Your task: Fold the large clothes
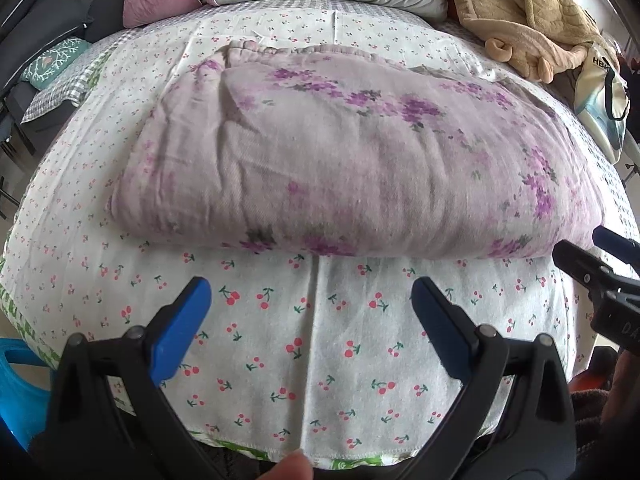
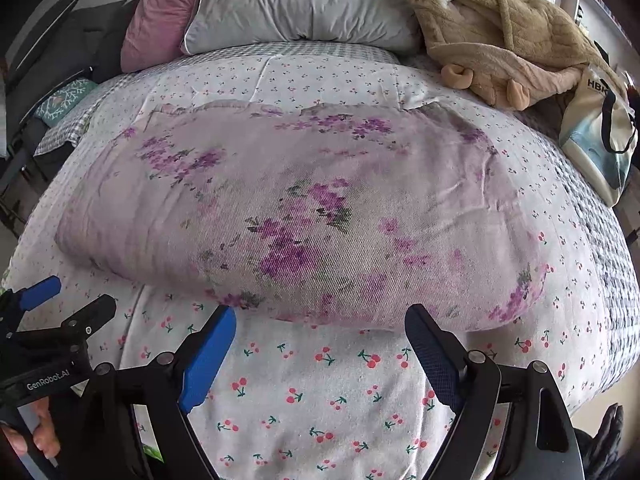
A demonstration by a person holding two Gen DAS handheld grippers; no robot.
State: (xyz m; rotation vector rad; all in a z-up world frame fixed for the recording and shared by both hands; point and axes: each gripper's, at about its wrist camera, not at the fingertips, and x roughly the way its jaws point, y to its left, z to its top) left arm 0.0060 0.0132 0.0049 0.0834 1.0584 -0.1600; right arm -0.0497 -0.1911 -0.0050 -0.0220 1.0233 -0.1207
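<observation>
A large pale lilac cloth with purple flowers (image 1: 344, 152) lies folded into a thick rectangle across the bed; it also shows in the right wrist view (image 2: 304, 216). My left gripper (image 1: 312, 292) is open and empty, over the cherry-print sheet (image 1: 320, 352) just short of the cloth's near fold. My right gripper (image 2: 320, 320) is open and empty, its tips at the cloth's near edge. The right gripper shows at the right edge of the left wrist view (image 1: 592, 252), the left gripper at the left edge of the right wrist view (image 2: 60, 300).
At the head of the bed are a grey pillow (image 2: 304, 4), a pink pillow (image 2: 160, 20) and a tan plush robe (image 2: 508, 36). A white tote bag (image 2: 600, 132) lies at the right edge. A teal cushion (image 1: 52, 60) sits left. A blue object (image 1: 16, 380) stands beside the bed.
</observation>
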